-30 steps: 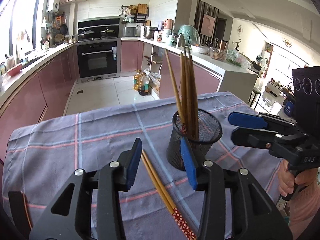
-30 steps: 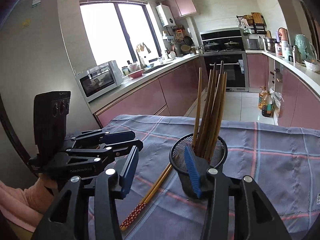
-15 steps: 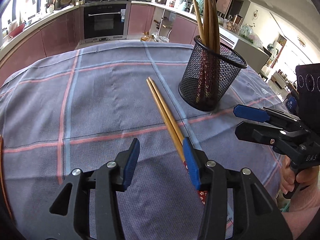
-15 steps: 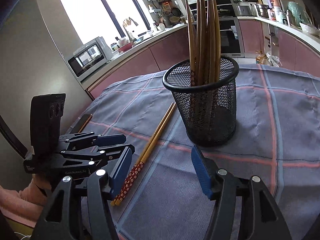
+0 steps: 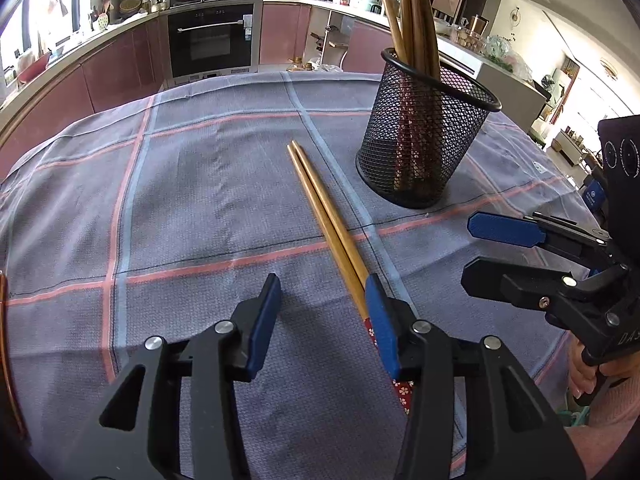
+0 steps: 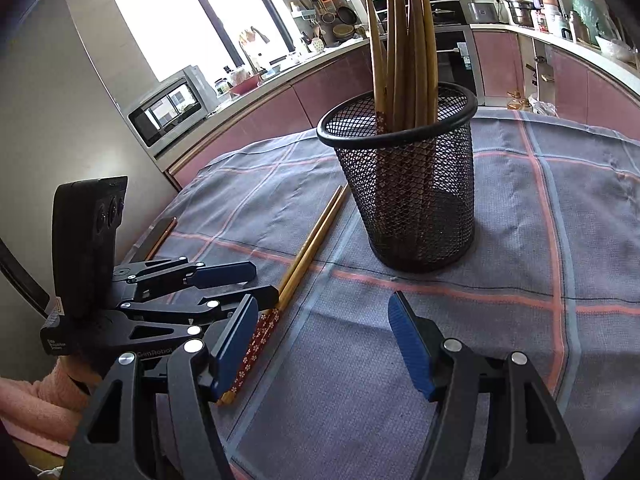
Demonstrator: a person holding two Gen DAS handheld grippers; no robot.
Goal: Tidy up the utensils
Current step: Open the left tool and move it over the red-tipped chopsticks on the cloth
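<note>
My left gripper (image 5: 322,322) hangs low over the counter (image 5: 192,200) with its jaws apart and nothing pinched. The loose pair of chopsticks (image 5: 324,216) runs in under its right-hand jaw, patterned ends nearest me, tips pointing away toward the holder. That offset is my first worry: if I close from here, I judge one jaw would land on top of the sticks, roll them apart and leave me with one or none.

My right gripper (image 6: 322,340) also stands apart and empty, its jaws just widened, with bare cloth between them and the chopsticks' patterned ends just outside its left-hand jaw. The two grippers sit close together, so reaching with both could knock them.

Beyond both jaws stands the mesh holder (image 5: 424,136), already full of upright chopsticks (image 6: 404,52). It looks light; a nudge could tip it.
</note>
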